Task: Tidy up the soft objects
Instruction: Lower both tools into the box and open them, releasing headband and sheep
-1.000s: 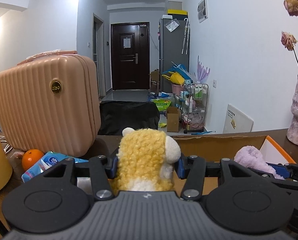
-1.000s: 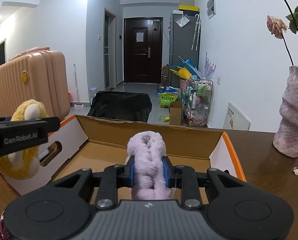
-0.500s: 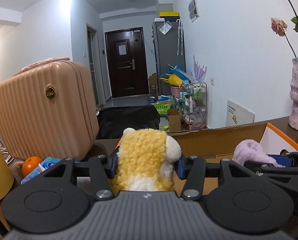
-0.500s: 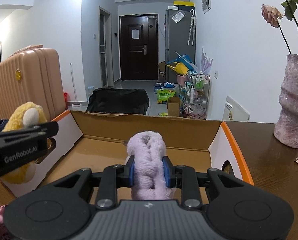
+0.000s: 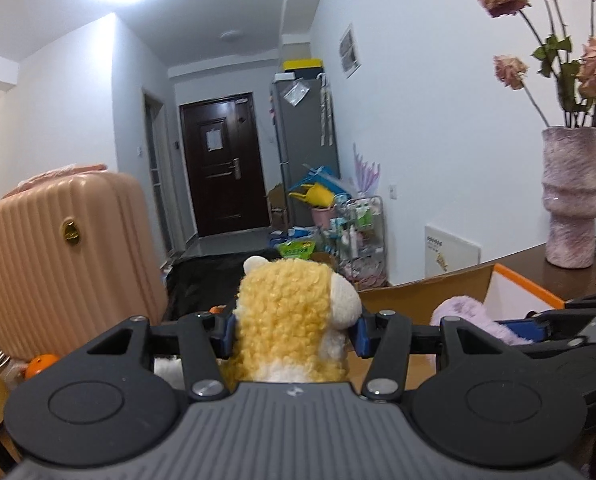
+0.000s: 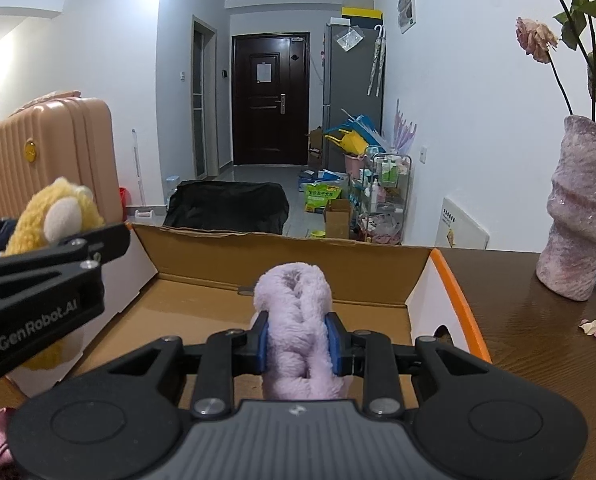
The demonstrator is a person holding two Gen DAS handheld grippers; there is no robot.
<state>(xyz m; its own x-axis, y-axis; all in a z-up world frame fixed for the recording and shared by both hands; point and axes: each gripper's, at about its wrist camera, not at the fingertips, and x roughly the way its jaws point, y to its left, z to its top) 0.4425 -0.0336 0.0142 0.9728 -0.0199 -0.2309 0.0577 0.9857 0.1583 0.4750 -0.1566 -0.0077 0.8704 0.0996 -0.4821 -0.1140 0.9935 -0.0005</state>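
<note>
Now curly yellow plush (image 5: 288,320) in left claw (image 5: 294,326), twisted fluffy lilac towel (image 6: 298,328) in right claw (image 6: 298,346)

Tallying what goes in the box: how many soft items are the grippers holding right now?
2. A yellow plush toy is clamped in the left gripper, at the cardboard box's left edge; a lilac fluffy item is clamped in the right gripper over the box. Others may be hidden.
</note>
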